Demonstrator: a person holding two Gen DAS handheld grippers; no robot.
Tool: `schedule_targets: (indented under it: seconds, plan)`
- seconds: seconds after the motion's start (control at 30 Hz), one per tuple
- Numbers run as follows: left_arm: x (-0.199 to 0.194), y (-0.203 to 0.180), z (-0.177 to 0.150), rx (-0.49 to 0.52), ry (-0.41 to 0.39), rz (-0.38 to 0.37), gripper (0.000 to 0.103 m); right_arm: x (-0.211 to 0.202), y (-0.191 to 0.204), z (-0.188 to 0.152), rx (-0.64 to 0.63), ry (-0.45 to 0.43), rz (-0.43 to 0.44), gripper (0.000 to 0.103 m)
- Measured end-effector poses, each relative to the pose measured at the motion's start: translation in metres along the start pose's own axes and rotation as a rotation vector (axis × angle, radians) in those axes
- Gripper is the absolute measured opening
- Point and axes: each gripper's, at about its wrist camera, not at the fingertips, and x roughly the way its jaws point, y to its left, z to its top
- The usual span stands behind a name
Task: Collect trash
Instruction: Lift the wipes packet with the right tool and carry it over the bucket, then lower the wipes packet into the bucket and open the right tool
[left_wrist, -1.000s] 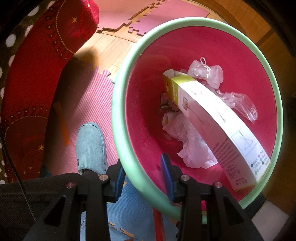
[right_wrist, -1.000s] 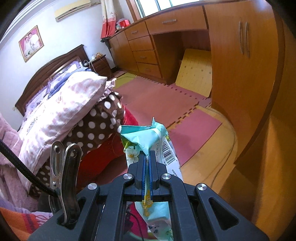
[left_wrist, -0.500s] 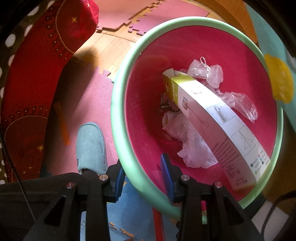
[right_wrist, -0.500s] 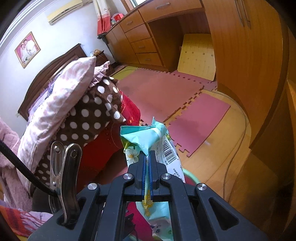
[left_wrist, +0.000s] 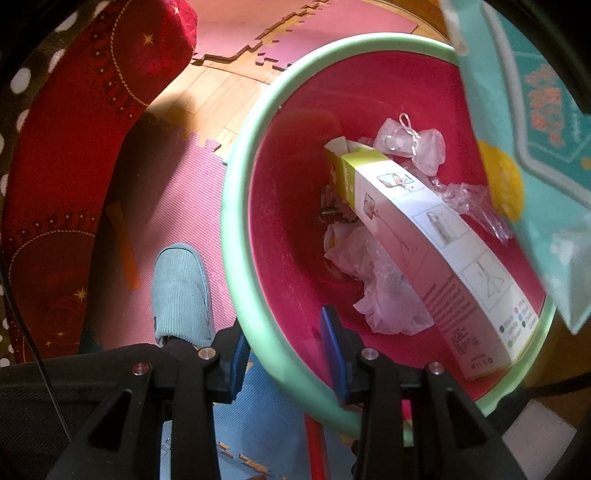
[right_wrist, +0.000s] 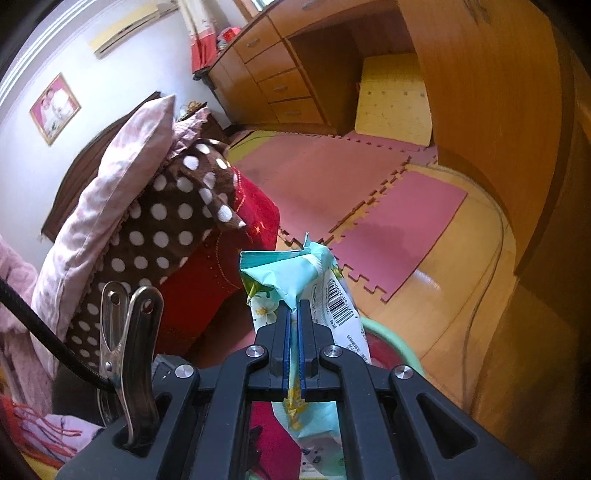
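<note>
**Dropping a soft packet into the bin**

I am holding the bin with my left gripper. One finger is sitting outside the green rim and one is sitting inside, so I am pinching the rim between them. The bin is my landmark for everything here.

My right gripper is squeezing a blue-green packet tight near its folded top. The packet is hanging down over the far side of the bin, above the trash inside.

The packet looks thin, soft and crinkly. I think it is very light. It is bending and flopping below my fingers, so it is not stiff at all. The shiny skin may be slippery, so holding the folded top is a good place, because the fold gives more to bite on.

Inside the bin a long white box is leaning from the middle up to the near rim. Crumpled clear plastic is lying under the box. A blue slipper is resting on the pink mat just beside the bin.

The bin looks hard and stiff, so the rim is a safe place to hold.
</note>
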Motion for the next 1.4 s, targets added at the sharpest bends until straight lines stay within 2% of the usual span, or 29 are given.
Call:
schedule_targets:
  seconds: [0.3,0.47,0.63,1.4]
  plan:
    - [0.000,0.000,0.000,0.000,0.003,-0.002,0.038,0.016,-0.013,-0.014,0.012,-0.018,0.010,0.004]
    - [0.000,0.000,0.000,-0.001,0.002,-0.002,0.038,0.021,-0.015,-0.027,-0.020,-0.001,0.033,0.004]
    - [0.000,0.000,0.001,0.000,0.004,-0.001,0.038,0.024,-0.026,-0.037,0.002,0.024,0.071,0.005]
    - [0.000,0.002,0.000,0.002,0.002,-0.003,0.038,0.038,-0.035,-0.054,0.022,0.108,0.041,0.005]
